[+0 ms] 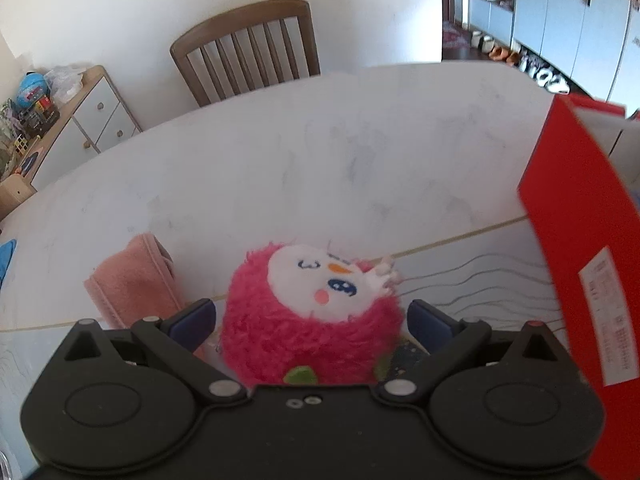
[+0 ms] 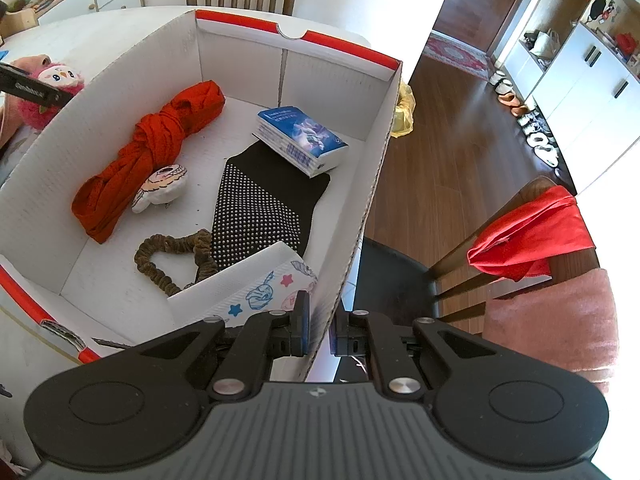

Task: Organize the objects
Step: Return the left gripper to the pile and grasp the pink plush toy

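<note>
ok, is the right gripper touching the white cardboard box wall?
Touching: the right wrist view shows the right gripper pinching the white cardboard box wall, one finger each side.

Left claw [image 1: 312, 320] fingers spread wide apart, right claw [image 2: 320, 334] fingers drawn nearly together

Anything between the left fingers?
Yes: the pink plush sits between the open left fingers, neither pad clearly touching it. Left wrist view.

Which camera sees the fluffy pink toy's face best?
The left wrist view: the pink plush toy sits close between the left gripper's open fingers, face showing. The right wrist view shows it small, partly hidden behind the box wall.
</note>
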Demonstrator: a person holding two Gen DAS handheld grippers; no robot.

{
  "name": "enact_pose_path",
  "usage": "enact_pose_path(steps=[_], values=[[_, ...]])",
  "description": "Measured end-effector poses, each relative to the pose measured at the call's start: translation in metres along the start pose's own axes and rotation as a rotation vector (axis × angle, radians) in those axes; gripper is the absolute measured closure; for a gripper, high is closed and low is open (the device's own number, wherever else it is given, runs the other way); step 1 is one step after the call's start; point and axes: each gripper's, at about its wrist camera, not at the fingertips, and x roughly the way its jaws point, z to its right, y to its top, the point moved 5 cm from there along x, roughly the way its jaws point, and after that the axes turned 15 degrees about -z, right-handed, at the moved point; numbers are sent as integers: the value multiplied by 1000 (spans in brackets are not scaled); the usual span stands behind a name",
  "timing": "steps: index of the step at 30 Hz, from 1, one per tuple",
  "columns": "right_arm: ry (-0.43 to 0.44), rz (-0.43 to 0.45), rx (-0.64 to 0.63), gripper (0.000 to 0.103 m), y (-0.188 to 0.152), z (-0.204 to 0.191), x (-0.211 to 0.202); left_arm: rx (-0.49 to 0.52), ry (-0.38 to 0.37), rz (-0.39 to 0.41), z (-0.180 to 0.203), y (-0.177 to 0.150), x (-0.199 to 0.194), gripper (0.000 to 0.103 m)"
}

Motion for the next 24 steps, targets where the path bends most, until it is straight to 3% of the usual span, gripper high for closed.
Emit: enact_pose_path(steps=[7, 15, 24], values=[[-3, -5, 2, 94, 0, 0, 0, -24, -10, -24, -2, -3, 12, 2], [-4, -6, 2, 94, 0, 0, 0, -2, 10, 0, 1, -7, 9, 18], [-4, -3, 1, 94, 0, 0, 0, -35, -7, 34, -5, -17, -12, 22]])
